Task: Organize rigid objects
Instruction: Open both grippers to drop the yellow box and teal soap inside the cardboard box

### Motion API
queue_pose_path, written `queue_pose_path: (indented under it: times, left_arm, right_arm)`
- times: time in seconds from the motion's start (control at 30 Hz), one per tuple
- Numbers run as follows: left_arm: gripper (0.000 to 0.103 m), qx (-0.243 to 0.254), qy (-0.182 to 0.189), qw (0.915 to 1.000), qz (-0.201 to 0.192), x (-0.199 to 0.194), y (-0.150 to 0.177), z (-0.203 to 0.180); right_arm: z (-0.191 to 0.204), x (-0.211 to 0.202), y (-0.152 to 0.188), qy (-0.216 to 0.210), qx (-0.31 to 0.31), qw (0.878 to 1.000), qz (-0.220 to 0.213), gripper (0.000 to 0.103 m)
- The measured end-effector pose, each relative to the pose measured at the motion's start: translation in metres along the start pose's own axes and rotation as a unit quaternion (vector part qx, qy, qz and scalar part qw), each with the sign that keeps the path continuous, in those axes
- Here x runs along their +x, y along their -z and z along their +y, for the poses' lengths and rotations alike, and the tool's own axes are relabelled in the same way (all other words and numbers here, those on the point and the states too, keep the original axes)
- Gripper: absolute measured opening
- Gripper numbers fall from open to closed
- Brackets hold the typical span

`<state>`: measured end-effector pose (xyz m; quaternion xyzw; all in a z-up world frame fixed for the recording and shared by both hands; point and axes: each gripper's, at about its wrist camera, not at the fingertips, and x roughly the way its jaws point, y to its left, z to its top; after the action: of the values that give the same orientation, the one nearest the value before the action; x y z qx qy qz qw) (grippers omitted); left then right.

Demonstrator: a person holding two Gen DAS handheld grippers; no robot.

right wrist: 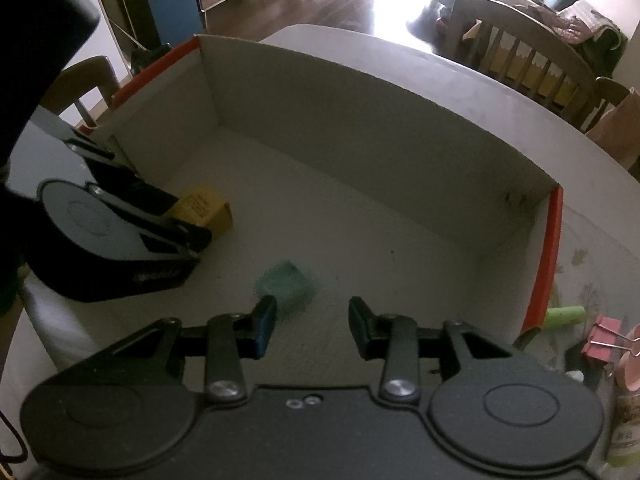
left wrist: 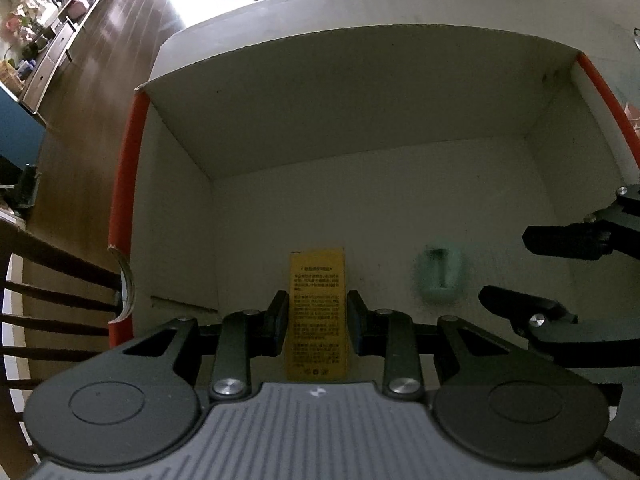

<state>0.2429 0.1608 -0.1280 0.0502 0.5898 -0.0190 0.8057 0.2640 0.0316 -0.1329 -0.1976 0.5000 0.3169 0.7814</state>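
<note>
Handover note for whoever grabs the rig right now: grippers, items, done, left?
Left gripper: shut on the yellow box, low inside the tray.
Right gripper: jaws apart, nothing between them, just off the green block on the tray floor.
Done: green block is in the tray; yellow box is in but not released.
Left: release the yellow box, then bring in the green tube and red clip lying outside the tray's right wall.

The box (left wrist: 360,112) is matt white cardboard with glossy red edges; the small yellow carton (left wrist: 317,312) looks like printed paper card. The left gripper (left wrist: 317,320) is matt black plastic with shiny metal rivets, and the floor (left wrist: 104,40) is glossy dark wood
</note>
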Motion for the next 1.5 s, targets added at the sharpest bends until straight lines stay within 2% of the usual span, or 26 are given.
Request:
queue_pose_path:
  times: [0.2, 0.57, 0.87, 1.13, 1.37, 1.5]
  left_arm:
    - [0.03, -0.011, -0.005, 0.9997, -0.023, -0.01, -0.005, -0.007]
    - [0.03, -0.032, -0.005, 0.9961, -0.083, -0.062, 0.018, -0.019]
    - [0.03, -0.047, -0.004, 0.9906, -0.129, -0.107, 0.033, -0.025]
    - [0.03, -0.057, 0.009, 0.9824, -0.178, -0.145, 0.045, -0.029]
    - [0.03, -0.06, -0.002, 0.9767, -0.206, -0.167, 0.064, -0.043]
    - [0.03, -0.067, 0.01, 0.9745, -0.214, -0.175, 0.073, -0.05]
  right_arm:
    - [-0.002, -0.005, 0.002, 0.002, 0.006, 1.0, -0.011, 0.046]
    - [-0.004, -0.042, 0.014, -0.002, 0.018, 0.999, -0.048, 0.051]
    - [-0.001, -0.081, 0.029, -0.008, 0.024, 0.996, -0.085, 0.052]
    - [-0.003, -0.121, 0.046, -0.01, 0.031, 0.992, -0.125, 0.053]
    - [-0.006, -0.148, 0.066, -0.007, 0.047, 0.987, -0.152, 0.054]
    - [-0.009, -0.167, 0.08, -0.009, 0.054, 0.983, -0.173, 0.062]
